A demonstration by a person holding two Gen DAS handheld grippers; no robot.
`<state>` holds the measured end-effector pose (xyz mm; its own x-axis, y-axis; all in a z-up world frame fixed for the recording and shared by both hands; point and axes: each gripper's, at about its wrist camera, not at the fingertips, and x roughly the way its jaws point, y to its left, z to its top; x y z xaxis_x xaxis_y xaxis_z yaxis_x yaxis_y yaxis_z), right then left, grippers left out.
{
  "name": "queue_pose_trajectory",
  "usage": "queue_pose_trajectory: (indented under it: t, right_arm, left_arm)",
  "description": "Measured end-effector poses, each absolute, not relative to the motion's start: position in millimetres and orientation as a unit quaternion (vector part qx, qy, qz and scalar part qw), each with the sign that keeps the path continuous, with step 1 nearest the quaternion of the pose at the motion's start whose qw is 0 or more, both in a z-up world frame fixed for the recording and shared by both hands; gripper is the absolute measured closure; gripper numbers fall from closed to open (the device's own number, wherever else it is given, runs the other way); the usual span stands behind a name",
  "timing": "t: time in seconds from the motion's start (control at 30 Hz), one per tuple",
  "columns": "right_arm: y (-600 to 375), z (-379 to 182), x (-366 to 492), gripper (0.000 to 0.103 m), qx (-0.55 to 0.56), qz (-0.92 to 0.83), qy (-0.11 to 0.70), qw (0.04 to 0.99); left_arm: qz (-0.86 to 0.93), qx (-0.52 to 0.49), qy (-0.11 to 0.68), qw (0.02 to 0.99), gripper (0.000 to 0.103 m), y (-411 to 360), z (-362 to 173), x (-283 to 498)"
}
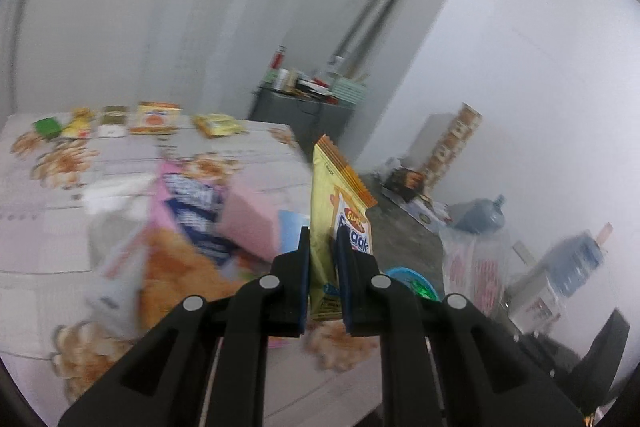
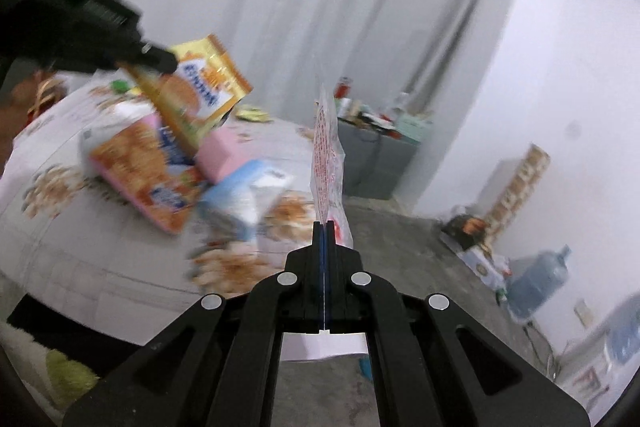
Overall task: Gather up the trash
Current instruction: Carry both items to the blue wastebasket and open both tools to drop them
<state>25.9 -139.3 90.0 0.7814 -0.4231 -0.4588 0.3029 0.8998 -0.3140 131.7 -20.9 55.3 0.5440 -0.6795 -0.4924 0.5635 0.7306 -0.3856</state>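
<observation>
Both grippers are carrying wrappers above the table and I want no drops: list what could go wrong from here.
1. The left gripper pinches the yellow snack packet near its lower end, so the tall packet may swing or slip.
2. The right gripper holds a thin clear wrapper by its edge; it could slide free.
3. The lifted packet hangs close above the pink box.

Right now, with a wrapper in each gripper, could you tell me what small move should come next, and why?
Probably carry both off the table toward a bin, though none is clearly visible. The left gripper is shut on the yellow snack packet, the right gripper on the clear red-printed wrapper, and both are clear of the table.
</observation>
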Motion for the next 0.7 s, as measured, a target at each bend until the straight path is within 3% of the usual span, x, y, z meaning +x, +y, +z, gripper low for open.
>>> queue_pose_trajectory:
  t: [0.43, 0.7]
  right_arm:
    - [-270.2, 86.8, -21.6, 0.103, 0.006, -0.326, 0.263, 0.908]
    - [-374.0, 32.0, -28.5, 0.103, 0.150, -0.352, 0.290, 0.877]
  left_arm:
    - [-0.470, 0.031, 0.317, 0.823, 0.091, -209.7, 60.0, 112.0]
    - [-0.516, 0.120, 0.351, 0.772, 0.091, -353.5, 16.0, 103.9]
